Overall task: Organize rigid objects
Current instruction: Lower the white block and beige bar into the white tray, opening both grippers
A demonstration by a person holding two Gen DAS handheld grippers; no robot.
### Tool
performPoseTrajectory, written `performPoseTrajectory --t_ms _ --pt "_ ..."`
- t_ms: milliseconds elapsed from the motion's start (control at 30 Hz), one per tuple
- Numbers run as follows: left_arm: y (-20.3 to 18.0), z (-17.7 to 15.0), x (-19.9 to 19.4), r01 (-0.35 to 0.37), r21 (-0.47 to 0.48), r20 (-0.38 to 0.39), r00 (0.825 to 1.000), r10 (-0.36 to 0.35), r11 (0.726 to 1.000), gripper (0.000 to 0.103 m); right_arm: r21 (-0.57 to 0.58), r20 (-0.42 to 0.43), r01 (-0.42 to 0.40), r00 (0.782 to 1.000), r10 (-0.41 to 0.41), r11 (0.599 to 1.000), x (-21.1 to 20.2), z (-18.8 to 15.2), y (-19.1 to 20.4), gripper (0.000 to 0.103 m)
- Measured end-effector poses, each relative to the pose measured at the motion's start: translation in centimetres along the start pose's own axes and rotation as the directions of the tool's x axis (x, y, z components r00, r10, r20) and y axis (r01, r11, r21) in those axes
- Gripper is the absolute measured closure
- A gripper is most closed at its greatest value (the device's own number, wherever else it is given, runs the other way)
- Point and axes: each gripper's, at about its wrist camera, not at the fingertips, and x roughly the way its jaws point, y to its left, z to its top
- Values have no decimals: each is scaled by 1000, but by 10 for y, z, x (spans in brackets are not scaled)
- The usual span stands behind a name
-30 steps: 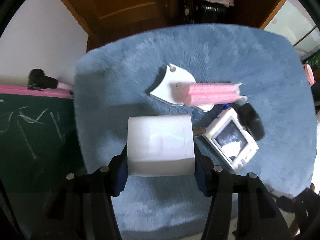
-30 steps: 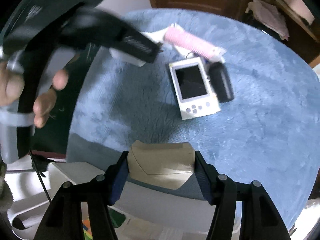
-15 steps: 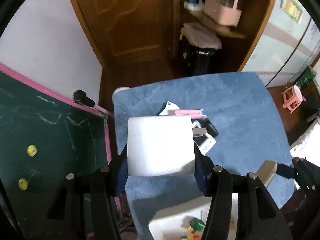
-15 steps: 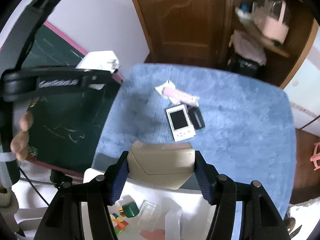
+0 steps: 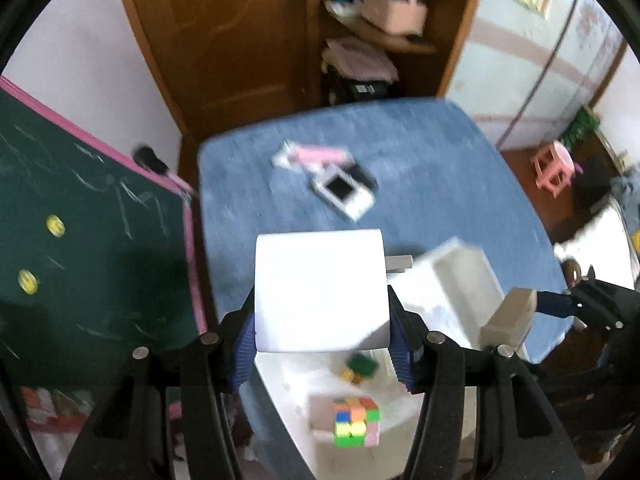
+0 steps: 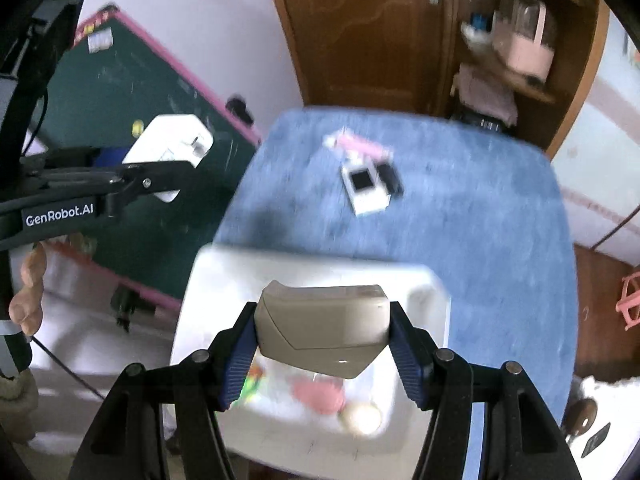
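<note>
My left gripper (image 5: 322, 340) is shut on a white plug adapter (image 5: 320, 288) and holds it high above the near edge of a white bin (image 5: 452, 280). My right gripper (image 6: 323, 344) is shut on a beige box-shaped device (image 6: 324, 328) above the same white bin (image 6: 224, 280). The adapter in the left gripper also shows in the right wrist view (image 6: 168, 152), off to the left over the chalkboard. On the blue mat (image 5: 420, 168) lie a white handheld device (image 5: 344, 192), a black object (image 5: 366, 176) and a pink roller (image 5: 320, 154).
The bin holds a Rubik's cube (image 5: 354, 420), a green block (image 5: 362, 364), a pink item (image 6: 318, 394) and a pale round item (image 6: 362, 420). A green chalkboard with pink frame (image 5: 80, 208) stands left. A wooden door (image 5: 224, 32) and shelf stand behind. A pink stool (image 5: 554, 164) is at right.
Both grippers have lifted far up and pulled back from the mat with their objects. The white bin has come into view beneath them.
</note>
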Motion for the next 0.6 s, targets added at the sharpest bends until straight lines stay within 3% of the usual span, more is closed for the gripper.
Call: performPoseTrajectory --t_ms 233,400,600 --pt "-17 -47 69 69 -50 -162 984 -76 996 44 49 -209 -35 977 45 998 66 -68 8 40" --pt "-18 -58 107 21 -73 -212 977 -36 997 44 115 -308 -49 948 82 992 105 -94 3 40" --pt "2 -67 136 -17 -164 -262 965 -27 986 44 139 -348 -12 935 60 990 131 -101 -5 40"
